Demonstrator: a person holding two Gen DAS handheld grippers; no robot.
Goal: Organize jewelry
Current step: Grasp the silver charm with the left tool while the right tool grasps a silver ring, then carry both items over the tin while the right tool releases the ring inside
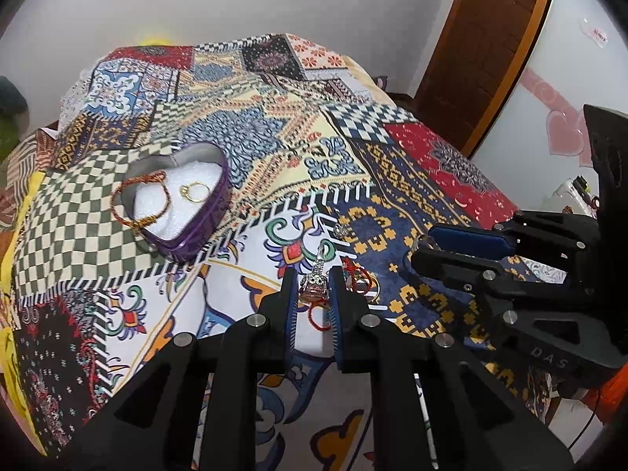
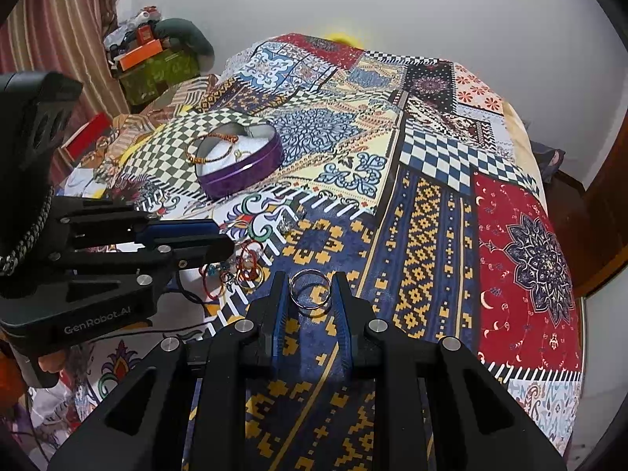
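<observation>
**Both grippers closed on jewelry above the patchwork cloth**

The left gripper (image 1: 312,288) has its jaws nearly together around a silver pendant (image 1: 316,276), a red cord (image 1: 316,316) trailing below it. The right gripper (image 2: 310,290) pinches a silver ring (image 2: 310,288) between its pads, standing on edge. More red and gold rings (image 2: 247,269) lie in a loose heap between the two grippers. The purple heart-shaped box (image 1: 184,204) (lid off, white padding inside) sits farther back on the patchwork cloth (image 1: 412,180), holding a gold ring (image 1: 194,191) and a braided bracelet (image 1: 137,200) draped over its rim.
</observation>
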